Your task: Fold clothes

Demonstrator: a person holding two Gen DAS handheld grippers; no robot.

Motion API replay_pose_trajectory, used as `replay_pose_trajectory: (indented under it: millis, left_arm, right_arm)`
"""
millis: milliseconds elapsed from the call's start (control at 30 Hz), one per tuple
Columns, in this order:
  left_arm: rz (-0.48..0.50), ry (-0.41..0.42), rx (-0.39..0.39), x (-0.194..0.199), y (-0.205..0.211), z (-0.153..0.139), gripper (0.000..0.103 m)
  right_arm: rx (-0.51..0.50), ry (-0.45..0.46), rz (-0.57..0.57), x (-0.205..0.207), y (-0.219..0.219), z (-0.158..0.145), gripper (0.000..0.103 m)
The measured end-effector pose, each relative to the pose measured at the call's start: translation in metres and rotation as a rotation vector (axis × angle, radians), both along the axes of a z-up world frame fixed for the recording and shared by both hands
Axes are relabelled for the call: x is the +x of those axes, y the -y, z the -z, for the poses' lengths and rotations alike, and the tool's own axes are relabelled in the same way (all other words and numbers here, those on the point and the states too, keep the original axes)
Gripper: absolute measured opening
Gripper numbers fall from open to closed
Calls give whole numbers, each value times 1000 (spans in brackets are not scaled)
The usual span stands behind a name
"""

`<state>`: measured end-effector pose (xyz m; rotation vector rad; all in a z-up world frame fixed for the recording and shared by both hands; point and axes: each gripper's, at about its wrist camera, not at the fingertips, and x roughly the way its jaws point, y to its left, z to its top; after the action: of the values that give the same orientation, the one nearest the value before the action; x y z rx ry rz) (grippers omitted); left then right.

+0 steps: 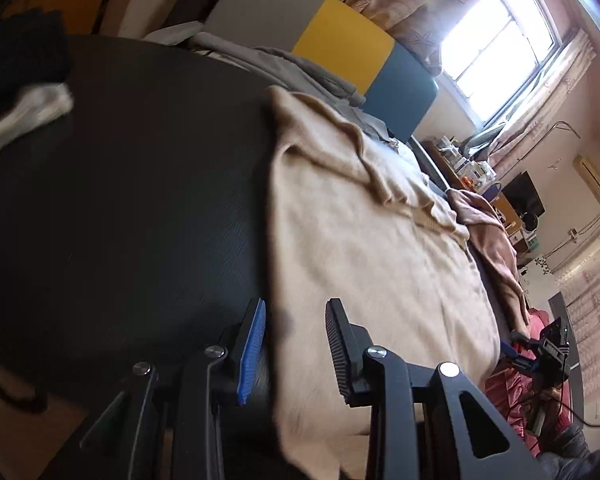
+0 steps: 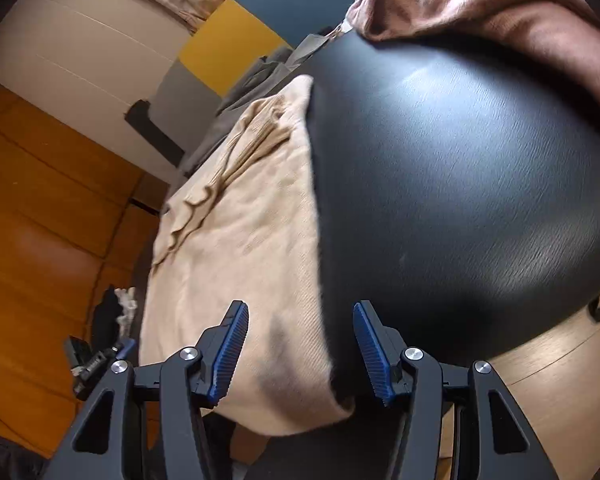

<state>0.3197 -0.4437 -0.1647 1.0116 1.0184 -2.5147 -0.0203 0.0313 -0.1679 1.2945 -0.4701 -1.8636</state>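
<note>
Beige sweater lies flat on the black bench, its long axis running from the near edge toward the far colour-block panel. Left tool and right tool both angle downward over the sweater's near hem, jaws spread, pinching nothing.

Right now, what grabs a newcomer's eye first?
The beige garment spread over the black table, one edge running down the middle. Both hand-held grippers, left and right, hang open over that edge. A brown garment is heaped at the table's far corner.
</note>
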Motion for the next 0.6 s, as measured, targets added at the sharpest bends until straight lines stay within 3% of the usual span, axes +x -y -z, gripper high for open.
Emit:
replay_pose_trajectory:
  millis: [167, 267, 400, 600]
  left_arm:
    - [2, -6, 50, 22, -8, 12, 33]
    - [56, -4, 70, 17, -16, 14, 37]
    - [99, 12, 10, 10, -28, 12, 43]
    - [103, 22, -33, 0, -38, 10, 43]
  right_arm:
    - [-55, 0, -86, 12, 21, 8, 56]
    - [-96, 10, -106, 14, 28, 13, 53]
    - [-132, 37, -140, 16, 37, 18, 48]
    - [-135, 52, -195, 24, 43, 21, 48]
